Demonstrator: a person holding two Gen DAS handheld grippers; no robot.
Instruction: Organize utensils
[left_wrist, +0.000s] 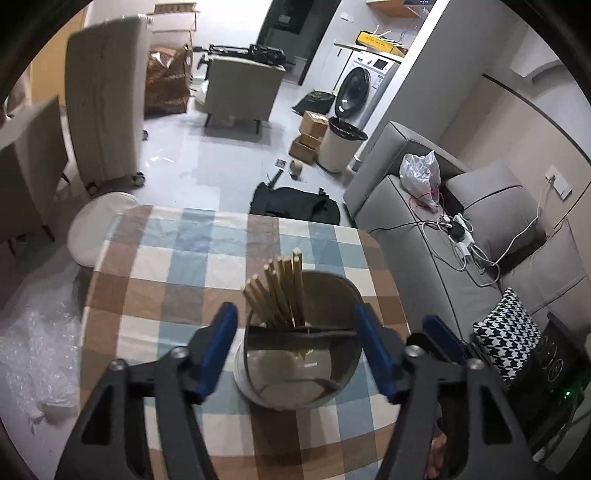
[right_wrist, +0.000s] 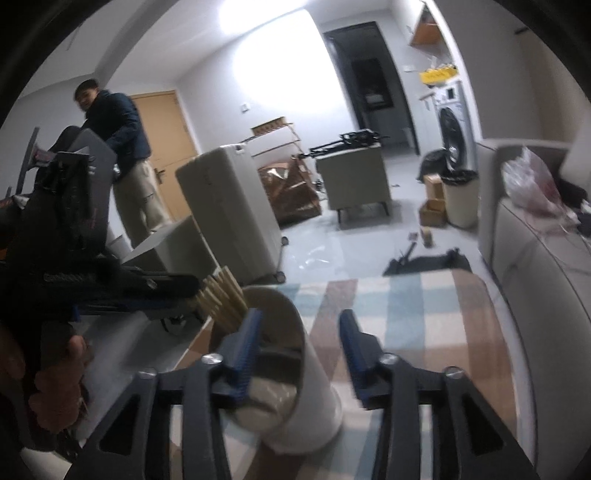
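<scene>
Nearest the left wrist camera, the left gripper (left_wrist: 295, 325) hangs over the bench (left_wrist: 166, 258) with its blue-padded jaws spread wide on either side of a round white holder (left_wrist: 299, 391), not touching it as far as can be seen. The holder stands on the checked cloth, and a bundle of wooden chopsticks (left_wrist: 277, 291) leans out of its far compartment, tilted to the left; the near compartment looks empty. In the right wrist view the left gripper (right_wrist: 122, 291) reaches in from the left beside the chopsticks (right_wrist: 221, 299), and the right gripper (right_wrist: 301, 332) has its jaws wide apart, the left finger (right_wrist: 242, 350) over the holder's (right_wrist: 314, 402) mouth and the right finger over the cloth. Beyond the bench, a man (right_wrist: 122, 155) stands at the left by a wooden door, and a grey sofa (left_wrist: 461, 236) sits to the right.
</scene>
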